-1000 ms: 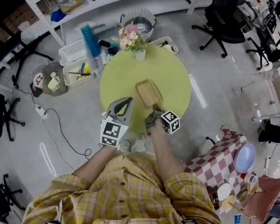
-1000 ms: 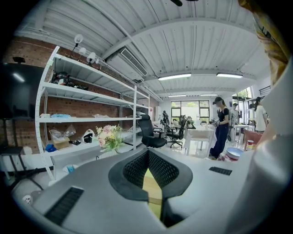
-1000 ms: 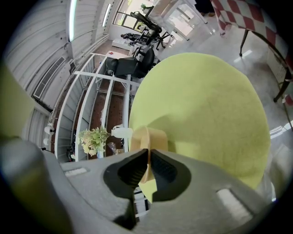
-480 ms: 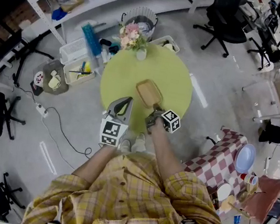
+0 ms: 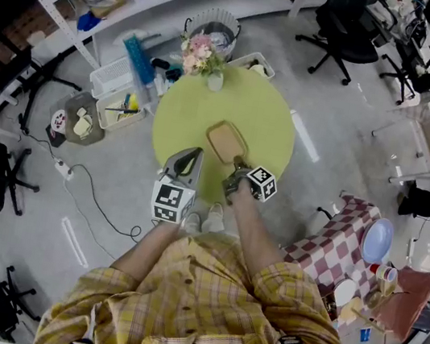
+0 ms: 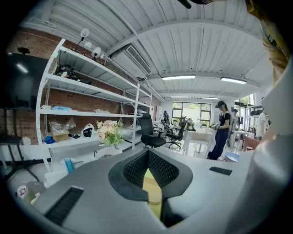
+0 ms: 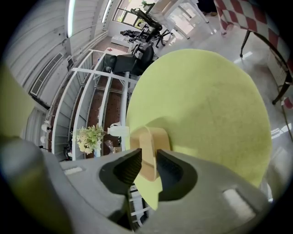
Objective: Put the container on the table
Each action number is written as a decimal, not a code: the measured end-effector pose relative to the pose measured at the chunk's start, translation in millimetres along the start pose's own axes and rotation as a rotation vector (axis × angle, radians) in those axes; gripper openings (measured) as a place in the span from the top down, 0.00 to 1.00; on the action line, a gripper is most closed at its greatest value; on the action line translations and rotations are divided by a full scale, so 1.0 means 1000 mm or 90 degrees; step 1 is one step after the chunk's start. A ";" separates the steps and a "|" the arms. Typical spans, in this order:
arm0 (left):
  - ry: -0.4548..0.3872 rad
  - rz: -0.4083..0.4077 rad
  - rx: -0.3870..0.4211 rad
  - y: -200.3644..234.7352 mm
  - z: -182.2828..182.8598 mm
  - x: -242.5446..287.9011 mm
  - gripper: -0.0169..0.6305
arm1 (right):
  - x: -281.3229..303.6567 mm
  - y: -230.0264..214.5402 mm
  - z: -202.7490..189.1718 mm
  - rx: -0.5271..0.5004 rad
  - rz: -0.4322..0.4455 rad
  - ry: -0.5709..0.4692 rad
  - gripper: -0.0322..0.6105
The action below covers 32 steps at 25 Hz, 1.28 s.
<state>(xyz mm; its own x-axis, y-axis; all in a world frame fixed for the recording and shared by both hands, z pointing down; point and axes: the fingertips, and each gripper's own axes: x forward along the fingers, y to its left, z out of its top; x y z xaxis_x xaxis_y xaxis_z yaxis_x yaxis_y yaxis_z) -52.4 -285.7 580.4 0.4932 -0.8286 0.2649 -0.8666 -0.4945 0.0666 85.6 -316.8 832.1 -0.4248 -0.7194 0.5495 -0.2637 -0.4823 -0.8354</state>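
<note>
Your left gripper (image 6: 147, 153): jaws together, nothing held | your right gripper (image 7: 147, 156): jaws just opened, pads slack either side of the container (image 5: 227, 142) near rim | container: resting on green table (image 5: 266, 117), near side

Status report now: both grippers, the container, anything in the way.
Left gripper shut, empty. Right gripper jaws just been opening, rim of tan rectangular container between them. Container flat on round yellow-green table. Flower vase at far edge, clear.
</note>
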 end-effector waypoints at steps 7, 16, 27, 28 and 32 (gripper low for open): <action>0.004 -0.008 -0.021 -0.001 -0.003 0.002 0.97 | -0.005 -0.009 -0.004 0.026 -0.012 0.004 0.73; 0.005 -0.024 -0.020 -0.007 -0.004 0.003 0.97 | -0.018 -0.005 0.000 0.042 0.015 -0.009 0.74; -0.002 -0.041 -0.023 -0.009 0.001 0.002 0.97 | -0.038 0.018 -0.006 0.020 0.048 -0.021 0.91; -0.003 -0.042 -0.024 -0.009 0.001 0.002 0.96 | -0.038 0.022 -0.006 0.015 0.052 -0.020 0.94; -0.005 -0.048 -0.026 -0.013 0.001 0.005 0.96 | -0.045 0.030 -0.007 0.000 0.065 -0.021 0.95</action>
<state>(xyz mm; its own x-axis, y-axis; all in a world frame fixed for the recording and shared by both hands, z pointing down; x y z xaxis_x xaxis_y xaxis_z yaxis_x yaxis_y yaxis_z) -39.2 -283.4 580.1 0.5571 -0.7918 0.2504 -0.8297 -0.5440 0.1257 91.1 -295.7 782.0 -0.4214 -0.7809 0.4610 -0.2198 -0.4053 -0.8874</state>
